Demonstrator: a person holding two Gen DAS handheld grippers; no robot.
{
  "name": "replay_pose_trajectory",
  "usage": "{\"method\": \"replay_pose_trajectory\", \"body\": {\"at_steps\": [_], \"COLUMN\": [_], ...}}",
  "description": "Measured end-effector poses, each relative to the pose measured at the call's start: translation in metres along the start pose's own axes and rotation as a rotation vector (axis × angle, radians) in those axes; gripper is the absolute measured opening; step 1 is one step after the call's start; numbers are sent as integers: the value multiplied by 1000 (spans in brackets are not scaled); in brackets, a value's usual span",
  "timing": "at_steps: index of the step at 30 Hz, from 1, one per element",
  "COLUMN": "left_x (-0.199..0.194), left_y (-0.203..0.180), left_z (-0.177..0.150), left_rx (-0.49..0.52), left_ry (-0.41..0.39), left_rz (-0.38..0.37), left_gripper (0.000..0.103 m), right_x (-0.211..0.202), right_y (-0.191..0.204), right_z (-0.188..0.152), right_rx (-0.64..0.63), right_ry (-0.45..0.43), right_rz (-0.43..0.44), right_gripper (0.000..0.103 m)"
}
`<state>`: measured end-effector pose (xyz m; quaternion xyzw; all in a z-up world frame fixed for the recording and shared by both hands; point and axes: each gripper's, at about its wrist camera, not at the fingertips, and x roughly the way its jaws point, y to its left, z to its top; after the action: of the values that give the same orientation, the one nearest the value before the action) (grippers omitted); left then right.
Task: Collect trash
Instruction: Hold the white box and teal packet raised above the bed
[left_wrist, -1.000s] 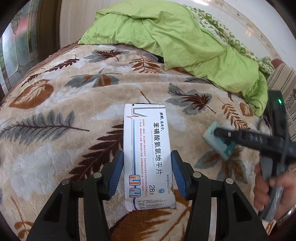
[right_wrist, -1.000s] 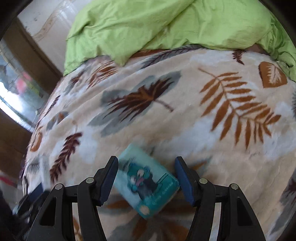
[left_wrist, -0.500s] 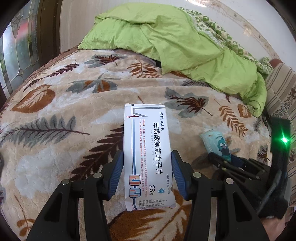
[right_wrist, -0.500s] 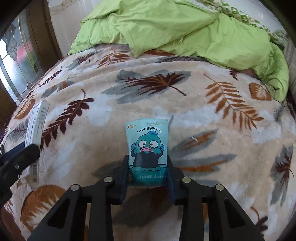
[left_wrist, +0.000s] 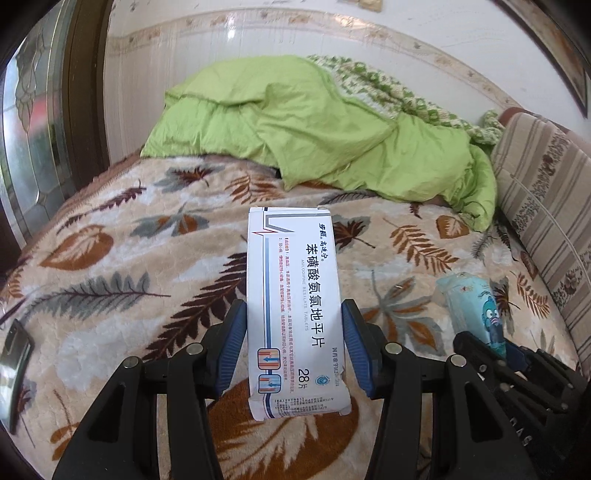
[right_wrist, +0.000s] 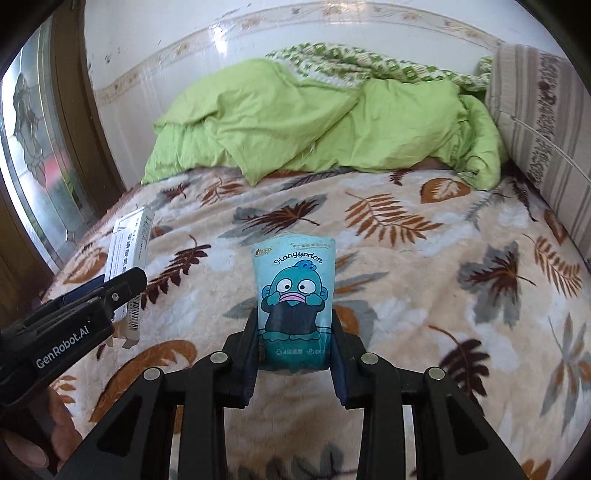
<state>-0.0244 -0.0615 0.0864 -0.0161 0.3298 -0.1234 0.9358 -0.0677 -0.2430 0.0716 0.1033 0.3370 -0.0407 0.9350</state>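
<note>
My left gripper (left_wrist: 293, 343) is shut on a white medicine box (left_wrist: 295, 306) with blue and red print, held above the leaf-patterned blanket (left_wrist: 110, 258). My right gripper (right_wrist: 294, 343) is shut on a teal tissue pack (right_wrist: 294, 302) with a cartoon fish face, also held above the blanket. The tissue pack shows at the right of the left wrist view (left_wrist: 472, 302). The medicine box shows at the left of the right wrist view (right_wrist: 129, 273), in the left gripper.
A rumpled green duvet (left_wrist: 314, 125) lies at the far end of the bed by the white wall. A striped cushion (left_wrist: 546, 199) lines the right side. A dark phone (left_wrist: 13, 354) lies at the blanket's left edge. A glass door (right_wrist: 33, 155) stands to the left.
My right gripper closed on the tissue pack and lifted it off the blanket. Both grippers have risen and tilted up, so the wall now shows.
</note>
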Motion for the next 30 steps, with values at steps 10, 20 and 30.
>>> {"method": "replay_pose_trajectory", "body": {"at_steps": [10, 20, 30], "left_x": [-68, -107, -77], "left_y": [-16, -17, -23], "left_z": [-18, -77, -90], "left_rx": [76, 123, 167], "left_ry": [-106, -82, -48], "left_rz": [-9, -8, 49], "left_gripper": [51, 51, 51], "right_x": [-76, -111, -96], "right_y": [-17, -20, -25], "right_z": [-40, -62, -62], "right_rx": [-5, -34, -26], "right_ry": [-79, -131, -98], "right_rz": [-28, 4, 15], "right_gripper": [35, 35, 35]}}
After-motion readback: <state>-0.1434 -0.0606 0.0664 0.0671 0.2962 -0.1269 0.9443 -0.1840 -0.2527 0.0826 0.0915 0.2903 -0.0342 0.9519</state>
